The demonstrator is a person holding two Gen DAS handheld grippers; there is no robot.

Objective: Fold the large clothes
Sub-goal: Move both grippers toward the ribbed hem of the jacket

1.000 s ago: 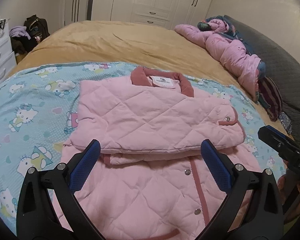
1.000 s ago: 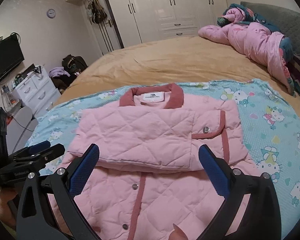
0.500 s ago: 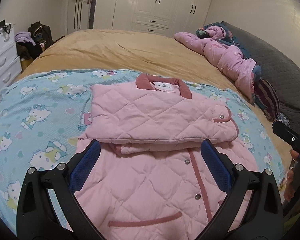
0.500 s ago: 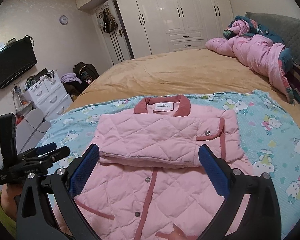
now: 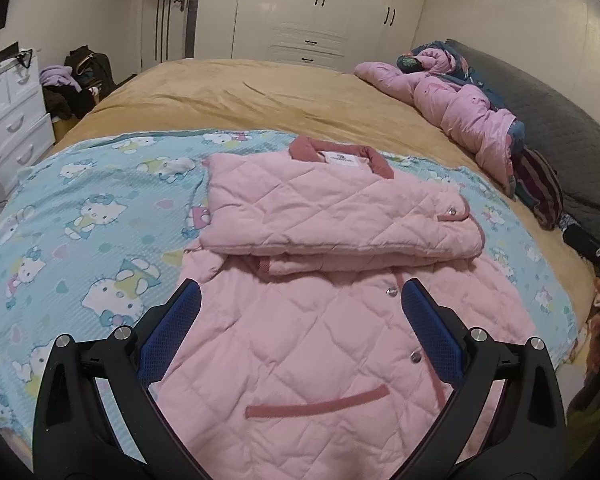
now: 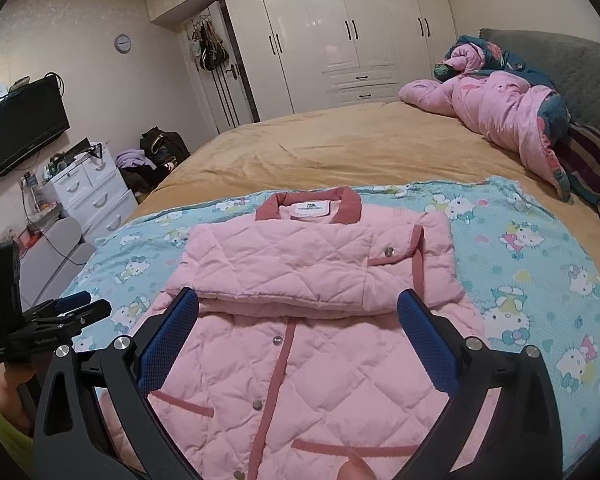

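Observation:
A pink quilted jacket (image 5: 324,312) (image 6: 300,320) with a dusty-rose collar lies front up on a cat-print blue sheet (image 5: 80,240) (image 6: 540,272). Both sleeves are folded across its chest in a flat band (image 5: 332,216) (image 6: 300,264). My left gripper (image 5: 298,292) hovers open above the jacket's lower half, nothing between its blue pads. My right gripper (image 6: 298,300) is open too, held over the same lower part. The left gripper (image 6: 56,316) also shows at the left edge of the right wrist view, held by a hand in a green sleeve.
The sheet covers the near end of a big bed with a tan cover (image 5: 240,92) (image 6: 340,140). A bunched pink duvet (image 5: 460,108) (image 6: 500,108) lies by the grey headboard (image 5: 560,128). White drawers (image 5: 8,112) (image 6: 92,188) stand left of the bed. Wardrobes (image 6: 340,32) fill the far wall.
Both grippers have pulled back and risen from the jacket, so more of its lower half and pocket trim shows. The jacket has not moved; both stay open.

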